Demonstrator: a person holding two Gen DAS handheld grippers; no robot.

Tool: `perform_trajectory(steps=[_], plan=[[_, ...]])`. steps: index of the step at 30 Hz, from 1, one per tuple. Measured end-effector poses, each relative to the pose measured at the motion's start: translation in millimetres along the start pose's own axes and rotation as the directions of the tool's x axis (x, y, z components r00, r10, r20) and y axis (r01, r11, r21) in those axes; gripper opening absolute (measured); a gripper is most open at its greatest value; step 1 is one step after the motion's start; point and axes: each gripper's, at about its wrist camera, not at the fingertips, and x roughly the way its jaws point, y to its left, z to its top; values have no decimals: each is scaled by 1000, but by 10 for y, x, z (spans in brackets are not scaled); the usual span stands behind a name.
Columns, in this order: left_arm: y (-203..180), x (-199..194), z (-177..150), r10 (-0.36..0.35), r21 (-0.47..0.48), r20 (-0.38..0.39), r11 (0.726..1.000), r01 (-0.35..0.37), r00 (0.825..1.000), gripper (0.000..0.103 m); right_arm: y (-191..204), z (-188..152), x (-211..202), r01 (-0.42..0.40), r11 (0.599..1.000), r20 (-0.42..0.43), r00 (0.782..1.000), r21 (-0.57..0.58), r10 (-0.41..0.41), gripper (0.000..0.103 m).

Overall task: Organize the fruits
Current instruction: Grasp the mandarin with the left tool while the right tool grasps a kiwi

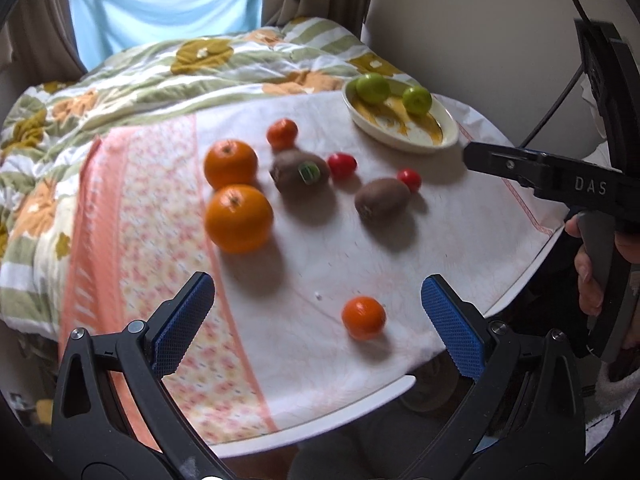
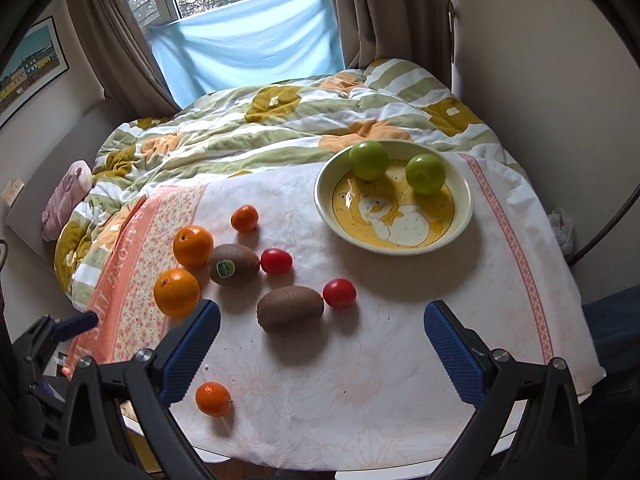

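Showing a cloth-covered table (image 2: pixel 400 360) with fruit scattered at left and a bowl (image 2: pixel 460 216) at far right. Left gripper (image 1: pixel 318 326): fingers wide apart, empty, hovering above the near edge, a mandarin (image 1: pixel 363 317) on the cloth between the blue pads (image 1: pixel 182 326). Right gripper (image 2: pixel 322 352): fingers likewise spread, holding nothing, above the near cloth. Inside bowl: two green fruits (image 2: pixel 369 159) (image 2: pixel 425 173), side by side at the far rim. On cloth at left: two oranges (image 2: pixel 193 245) (image 2: pixel 176 292), second mandarin (image 2: pixel 245 218), stickered kiwi (image 2: pixel 233 264), plain kiwi (image 2: pixel 290 308), two red tomatoes (image 2: pixel 276 261) (image 2: pixel 339 293), each just beside a kiwi. Behind table: quilt (image 2: pixel 280 120), curtained window (image 2: pixel 240 20).
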Motion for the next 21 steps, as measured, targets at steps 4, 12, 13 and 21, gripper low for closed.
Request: perform_trajectory(steps=[4, 12, 13, 21], plan=[[-174, 174, -193, 4, -7, -5, 1000, -5, 1000, 102, -16, -139, 175, -24, 1000, -20, 1000, -16, 24, 102], [-389, 509, -413, 61, -50, -33, 997, -63, 998, 75, 25, -326, 453, -49, 993, -35, 998, -108, 45, 102], [-396, 542, -428, 70, -63, -38, 995, -72, 997, 74, 29, -338, 485, -58, 991, -39, 998, -119, 53, 102], [-368, 660, -474, 121, -125, -56, 984, -127, 991, 47, 140, -389, 593, -101, 971, -47, 995, -214, 93, 101]])
